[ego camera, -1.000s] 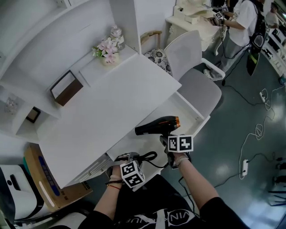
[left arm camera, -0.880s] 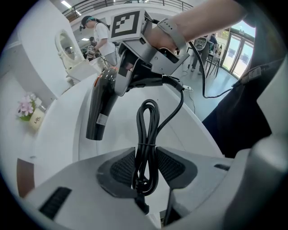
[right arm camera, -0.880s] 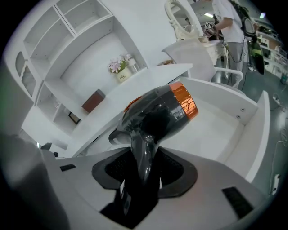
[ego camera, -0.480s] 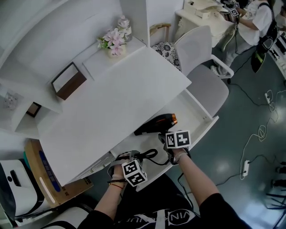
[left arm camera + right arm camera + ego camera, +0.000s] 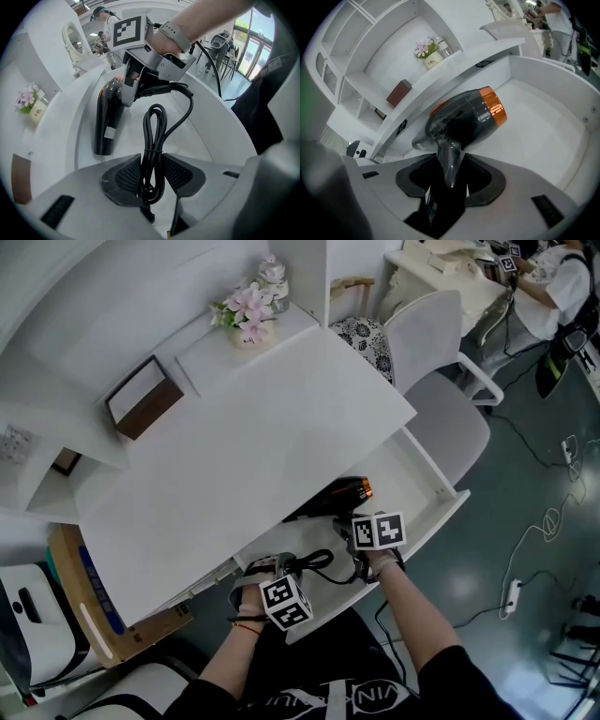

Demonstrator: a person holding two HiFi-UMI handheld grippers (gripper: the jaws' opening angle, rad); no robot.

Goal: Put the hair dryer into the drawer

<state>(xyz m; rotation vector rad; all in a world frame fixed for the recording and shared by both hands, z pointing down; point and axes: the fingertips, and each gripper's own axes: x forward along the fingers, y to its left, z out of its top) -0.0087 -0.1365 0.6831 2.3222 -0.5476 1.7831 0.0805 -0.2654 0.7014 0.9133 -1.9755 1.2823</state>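
White desk top [image 5: 234, 456] sits over the pulled-out white drawer [image 5: 417, 474]. My right gripper [image 5: 450, 180] has its jaws closed on the handle of the black hair dryer with the orange ring [image 5: 464, 117]. The dryer's long body lies sideways across my jaws and runs along the drawer. It is low inside the drawer, near the back, partly under the desk top. I cannot tell if it touches the drawer floor. My left gripper [image 5: 151, 176] pinches the looped black cord [image 5: 154, 136] over the drawer's front. Next, I think, both go straight down into the drawer.
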